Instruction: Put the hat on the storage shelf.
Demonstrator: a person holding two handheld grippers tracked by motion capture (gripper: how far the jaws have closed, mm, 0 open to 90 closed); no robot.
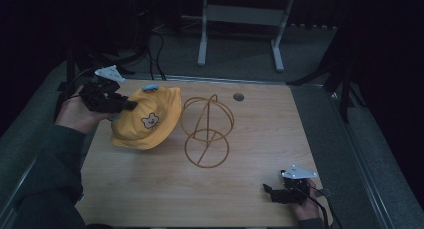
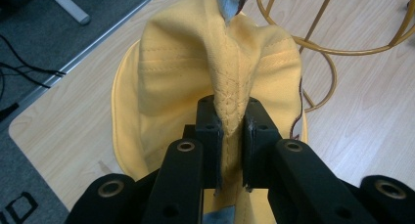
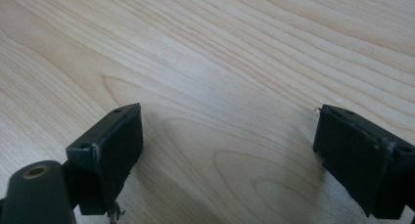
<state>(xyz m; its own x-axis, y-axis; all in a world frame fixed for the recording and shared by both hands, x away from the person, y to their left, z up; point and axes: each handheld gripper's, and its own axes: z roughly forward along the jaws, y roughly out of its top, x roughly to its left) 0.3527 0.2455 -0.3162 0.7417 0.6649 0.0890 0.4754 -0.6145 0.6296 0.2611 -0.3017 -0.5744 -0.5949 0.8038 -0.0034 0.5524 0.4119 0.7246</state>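
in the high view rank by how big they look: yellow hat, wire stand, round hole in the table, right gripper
1. Yellow hat and wire stand: they look about alike in spread, too close to rank; the stand is only open wire.
2. Right gripper, clearly smaller, though it sits nearer the camera.
3. Round hole, smallest.

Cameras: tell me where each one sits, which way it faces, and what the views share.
High view: above the person's side, looking forward and down on the table; forearms and both grippers show, left gripper pinching the yellow hat.
Left gripper view: rides the left gripper, looking along its jaws clamped on a fold of the hat.
Right gripper view: rides the right gripper, looking down at bare wood between wide-apart jaws.
Shared: hat and wire stand appear in the high and left gripper views.
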